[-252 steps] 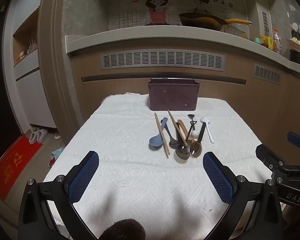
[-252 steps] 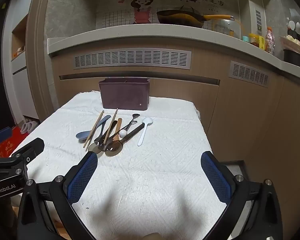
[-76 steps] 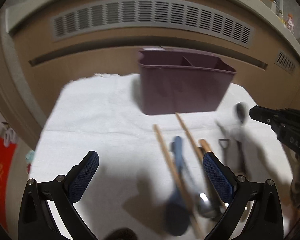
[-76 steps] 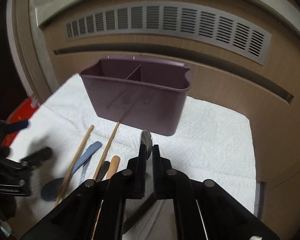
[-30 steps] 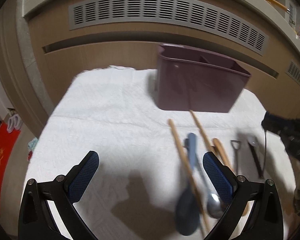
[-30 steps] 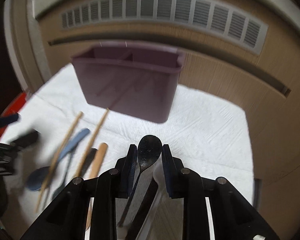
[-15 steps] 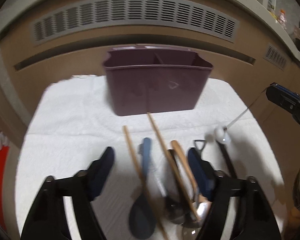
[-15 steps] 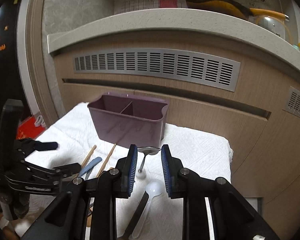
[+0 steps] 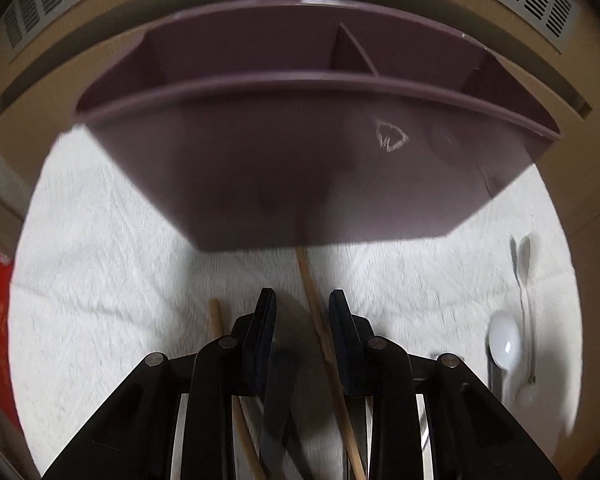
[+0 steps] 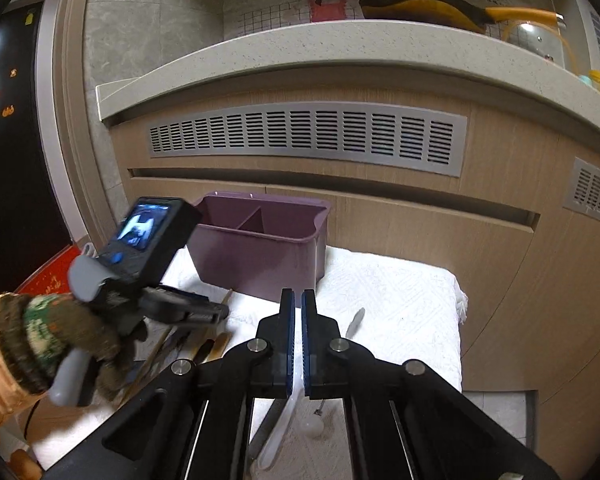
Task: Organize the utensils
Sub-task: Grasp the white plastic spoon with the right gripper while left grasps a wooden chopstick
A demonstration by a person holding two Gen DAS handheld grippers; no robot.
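wooden chopstick (image 9: 318, 316) between narrowing left gripper (image 9: 302, 312) pads, untouched.

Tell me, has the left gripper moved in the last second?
Yes. The left gripper moved toward the purple caddy, which now looms larger; its jaws have just been closing with a chopstick between them.

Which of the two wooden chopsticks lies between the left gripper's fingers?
The longer-looking chopstick, whose tip reaches the purple caddy; the other chopstick lies outside the left gripper.
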